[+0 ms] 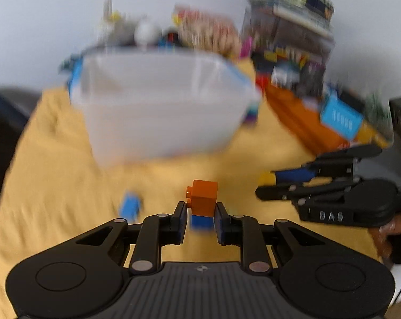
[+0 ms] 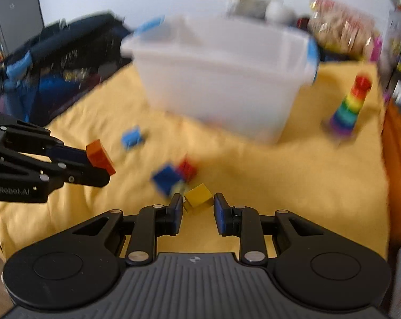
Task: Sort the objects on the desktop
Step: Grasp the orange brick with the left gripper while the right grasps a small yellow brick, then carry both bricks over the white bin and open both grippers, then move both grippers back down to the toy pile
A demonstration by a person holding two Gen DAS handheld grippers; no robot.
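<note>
My left gripper is shut on an orange brick and holds it above the yellow cloth; it also shows in the right wrist view. My right gripper is shut on a yellow block; it also shows at the right in the left wrist view, with the yellow block at its tip. A clear plastic bin with blue clips stands ahead. Loose light blue, dark blue and red bricks lie on the cloth.
A rainbow stacking cone stands right of the bin. Toys and boxes crowd the back; an orange box lies at the right. A dark bag lies at the cloth's left edge.
</note>
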